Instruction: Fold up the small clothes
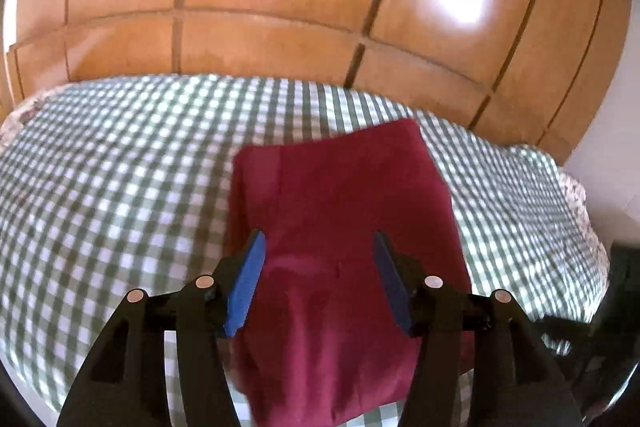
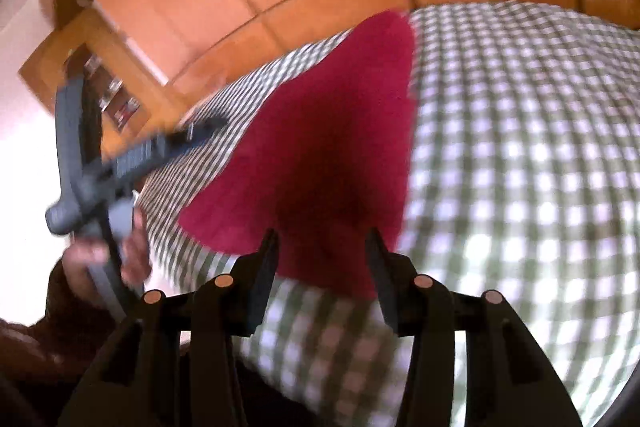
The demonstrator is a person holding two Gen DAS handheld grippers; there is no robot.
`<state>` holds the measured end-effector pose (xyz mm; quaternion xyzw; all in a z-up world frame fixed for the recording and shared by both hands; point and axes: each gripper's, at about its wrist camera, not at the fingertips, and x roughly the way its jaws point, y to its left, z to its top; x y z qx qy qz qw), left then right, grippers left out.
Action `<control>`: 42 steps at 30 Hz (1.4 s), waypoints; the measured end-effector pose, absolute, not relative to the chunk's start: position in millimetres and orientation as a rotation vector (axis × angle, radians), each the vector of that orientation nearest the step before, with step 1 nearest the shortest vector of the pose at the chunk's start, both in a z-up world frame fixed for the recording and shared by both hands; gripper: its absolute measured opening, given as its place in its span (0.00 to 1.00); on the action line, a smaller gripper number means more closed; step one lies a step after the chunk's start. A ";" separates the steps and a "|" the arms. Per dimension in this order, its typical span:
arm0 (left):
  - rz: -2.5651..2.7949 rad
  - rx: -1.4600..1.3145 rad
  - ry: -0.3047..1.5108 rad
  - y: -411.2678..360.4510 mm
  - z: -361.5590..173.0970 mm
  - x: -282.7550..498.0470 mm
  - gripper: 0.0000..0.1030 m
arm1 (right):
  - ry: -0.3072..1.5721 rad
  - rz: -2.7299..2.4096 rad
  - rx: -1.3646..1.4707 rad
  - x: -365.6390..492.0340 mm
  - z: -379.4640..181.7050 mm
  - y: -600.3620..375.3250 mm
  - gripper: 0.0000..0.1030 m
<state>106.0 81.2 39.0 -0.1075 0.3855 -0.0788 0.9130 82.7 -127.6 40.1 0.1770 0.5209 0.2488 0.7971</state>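
A dark red garment [image 1: 340, 227] lies folded flat on the green-and-white checked bedsheet [image 1: 120, 167]. My left gripper [image 1: 320, 239] is open above the garment's near half, its blue pads [image 1: 246, 283] spread and holding nothing. In the right wrist view the same garment [image 2: 320, 155] lies on the checked sheet [image 2: 520, 167]. My right gripper [image 2: 322, 237] is open over the garment's near edge and holds nothing. The other hand-held gripper [image 2: 120, 163] shows at the left of that view, blurred, gripped by a hand.
A wooden panelled wardrobe [image 1: 280, 7] stands behind the bed. A wooden shelf unit [image 2: 100, 75] stands by the wall at the left of the right wrist view. The bed's right edge [image 1: 584, 227] drops to a pale floor.
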 end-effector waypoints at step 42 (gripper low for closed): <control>-0.013 -0.190 0.874 84.3 2.4 83.5 0.65 | 1.155 0.437 0.351 123.4 5.7 -104.0 0.76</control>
